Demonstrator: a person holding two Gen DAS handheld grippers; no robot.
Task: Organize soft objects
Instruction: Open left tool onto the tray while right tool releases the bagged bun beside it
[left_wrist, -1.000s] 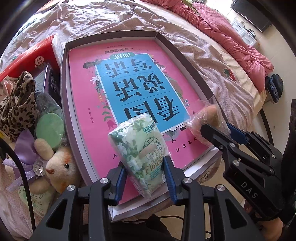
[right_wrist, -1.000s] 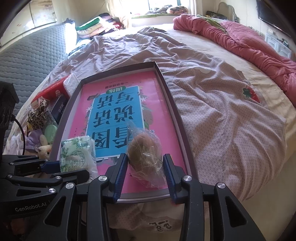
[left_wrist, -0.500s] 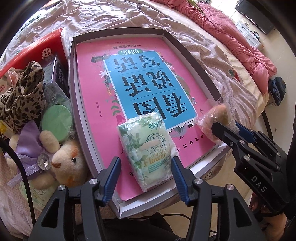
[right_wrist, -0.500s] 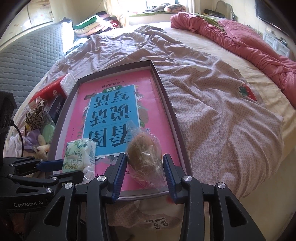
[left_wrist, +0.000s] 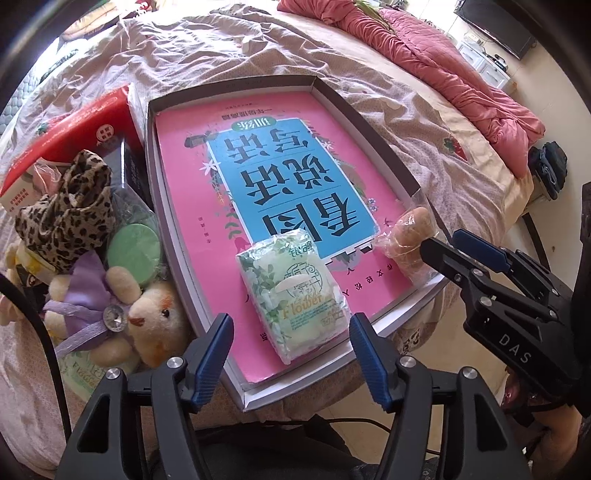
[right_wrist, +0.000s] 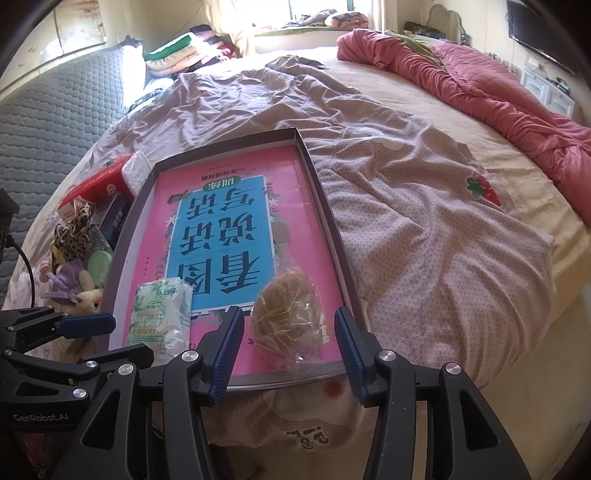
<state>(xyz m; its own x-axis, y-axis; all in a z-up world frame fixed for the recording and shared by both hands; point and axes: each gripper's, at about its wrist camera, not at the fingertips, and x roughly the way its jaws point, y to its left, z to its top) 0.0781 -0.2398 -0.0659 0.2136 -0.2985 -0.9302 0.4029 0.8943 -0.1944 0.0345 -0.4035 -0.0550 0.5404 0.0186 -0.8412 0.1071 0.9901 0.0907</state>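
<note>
Bright daylight floods both views. In the right wrist view the window (right_wrist: 317, 14) behind the bed is blown out to white, washing the wall near it. Shadows are soft and short. Both pictures are sharp at centre, while fisheye bending curves straight edges and dark vignetting fills the corners.

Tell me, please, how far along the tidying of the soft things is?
Done: the tissue pack and bagged bun lie in the box lid. In hand: nothing; both grippers have just opened. Left: the plush chick, leopard cloth and green sponge beside it.
</note>
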